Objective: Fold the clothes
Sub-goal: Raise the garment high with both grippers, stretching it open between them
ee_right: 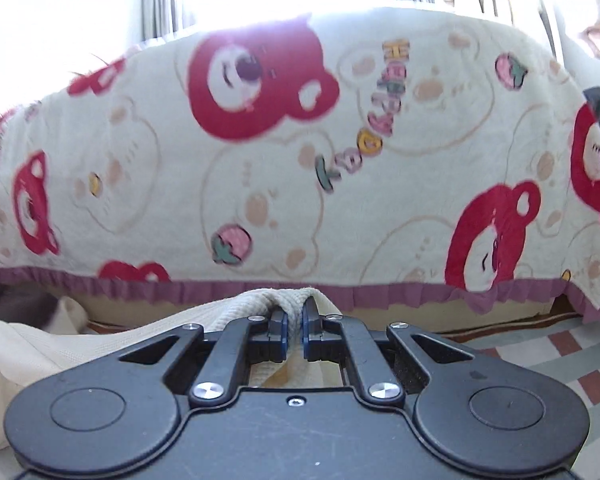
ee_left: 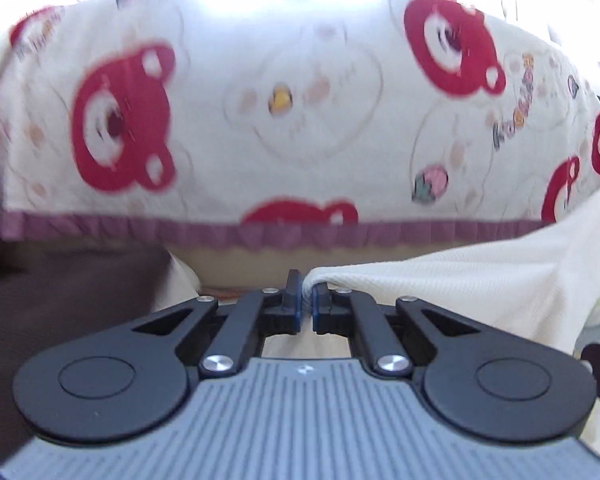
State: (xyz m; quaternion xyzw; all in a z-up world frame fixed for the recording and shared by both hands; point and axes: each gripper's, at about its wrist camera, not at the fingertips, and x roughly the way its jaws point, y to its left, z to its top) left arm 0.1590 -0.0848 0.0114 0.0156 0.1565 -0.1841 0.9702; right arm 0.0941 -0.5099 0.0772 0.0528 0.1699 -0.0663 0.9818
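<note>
While both claws have a hold of the cream cloth, no fold shows yet, so I think the job is only at its start.

On the left side, the left claw (ee_left: 305,294) is pinched together on a bunched corner of the cream cloth (ee_left: 460,280). From there the cloth runs off to the right and hangs loose, with a few soft creases. Behind it is a bed with a bear blanket (ee_left: 300,140) that has red bears and a purple frill along the bottom edge.

On the right side, the right claw (ee_right: 295,322) is clamped on a thick ribbed edge of the same kind of cream cloth (ee_right: 80,344), which trails away to the left. It looks like one piece held between the two claws, but no view shows the whole of it. A checked floor (ee_right: 560,360) shows below on the right.

What is done: both ends look grabbed and held up. What is left, as I judge it: spread the cloth flat, fold it over, and lay it down neat. Other clothes I cannot see.
</note>
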